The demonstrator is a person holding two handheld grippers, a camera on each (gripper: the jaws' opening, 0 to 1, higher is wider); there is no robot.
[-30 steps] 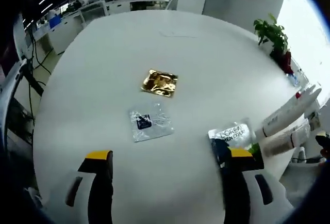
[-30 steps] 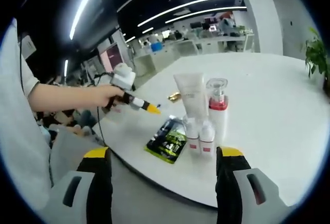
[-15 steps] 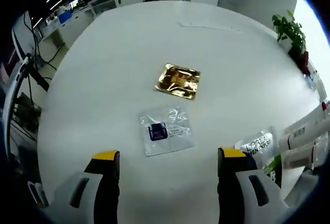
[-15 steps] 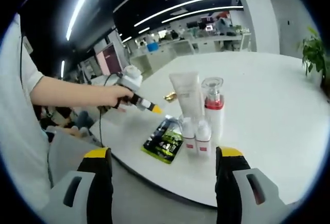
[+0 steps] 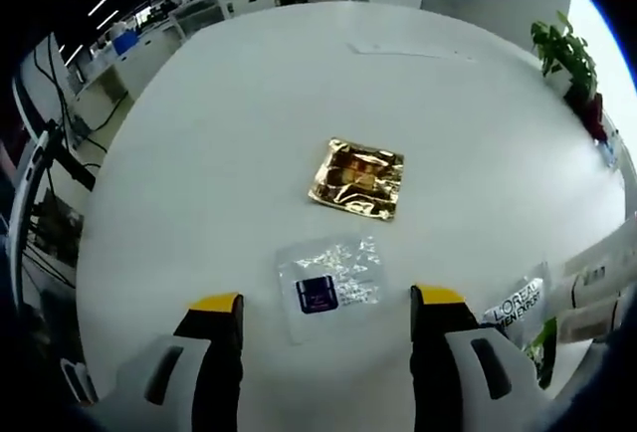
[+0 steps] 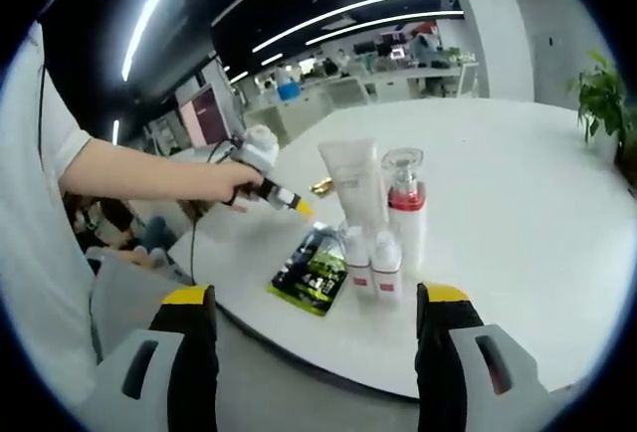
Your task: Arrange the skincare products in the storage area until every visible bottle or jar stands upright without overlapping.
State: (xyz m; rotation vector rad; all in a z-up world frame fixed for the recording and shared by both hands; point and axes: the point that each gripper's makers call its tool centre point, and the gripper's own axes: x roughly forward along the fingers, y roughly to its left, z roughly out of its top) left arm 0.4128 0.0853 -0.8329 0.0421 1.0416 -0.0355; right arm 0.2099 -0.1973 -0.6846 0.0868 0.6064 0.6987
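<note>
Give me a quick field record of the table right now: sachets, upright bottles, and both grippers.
left gripper: open, above the clear sachet
gold sachet: flat on the white table, beyond the clear one
right gripper: open, holding nothing
white tube: upright
pump bottle: upright beside the tube
two small bottles: upright in front
green sachet: lying flat near the table edge

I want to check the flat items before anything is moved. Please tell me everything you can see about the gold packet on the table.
The gold packet is a flat, roughly square sachet of shiny, crinkled foil with darker reflections across its face. It lies flat on the white table, turned slightly askew in the left gripper view. Nothing touches it: the clear sachet lies apart, nearer the left gripper, whose open fingers are well short of it.
</note>
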